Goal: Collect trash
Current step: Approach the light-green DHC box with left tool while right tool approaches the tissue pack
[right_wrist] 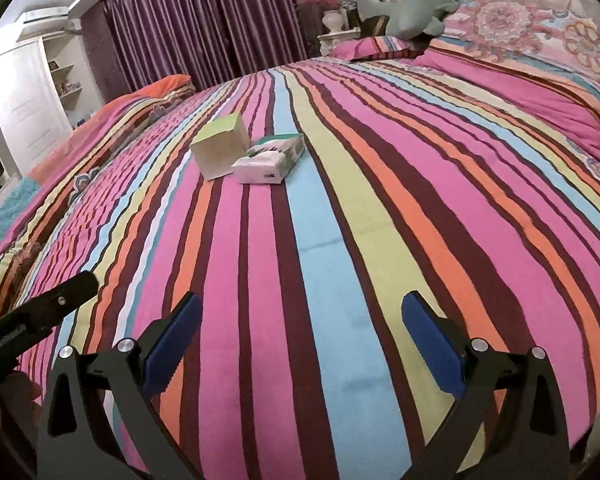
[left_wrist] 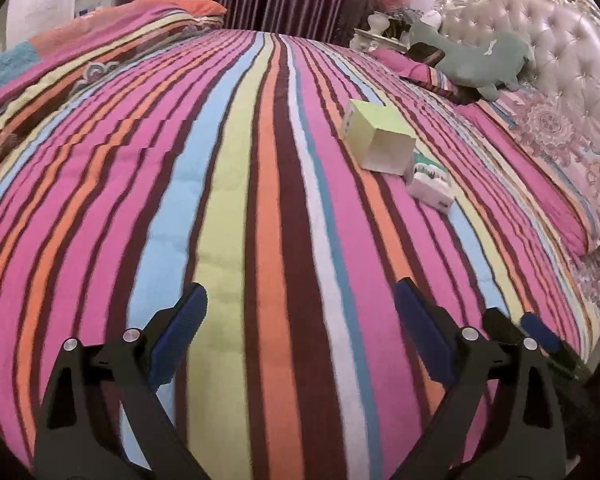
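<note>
Both my left gripper [left_wrist: 300, 308] and my right gripper [right_wrist: 300, 316] hang wide open and empty over the striped bedspread [right_wrist: 340, 240]. The green box [right_wrist: 220, 150] and the small white packet [right_wrist: 260, 170] touching it lie ahead. From the right gripper they sit slightly left; from the left, well off right, so neither looks clearly nearer.

No text can be made out. The white lettering on the black gripper arm [right_wrist: 24, 320] at the lower left of the right wrist view is too blurred to read.
</note>
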